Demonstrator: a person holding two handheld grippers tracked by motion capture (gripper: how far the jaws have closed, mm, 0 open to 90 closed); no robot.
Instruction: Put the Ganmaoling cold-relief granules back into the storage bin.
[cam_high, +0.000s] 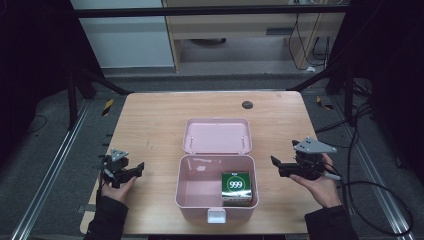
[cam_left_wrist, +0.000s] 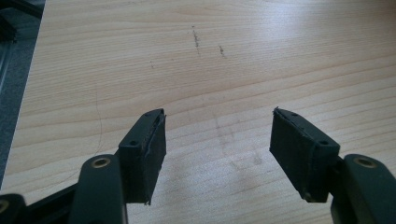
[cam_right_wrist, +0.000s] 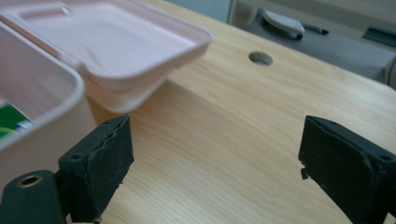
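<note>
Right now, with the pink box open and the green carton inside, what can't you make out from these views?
- Green carton: high view, lettering beyond the large "999" too small to read; right gripper view, all but a corner hidden by the pink box wall.
- Latch tab: high view, too small to tell its state.
- Dark round spot on the table: hole or cap, too blurred to say.
- Lid: hinge detail too small.

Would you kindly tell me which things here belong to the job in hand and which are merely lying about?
Belongs to the job:
- pink box, lid open
- green carton inside it
- left gripper, open and empty
- right gripper, open and empty

Just there:
- table
- round hole in the tabletop
</note>
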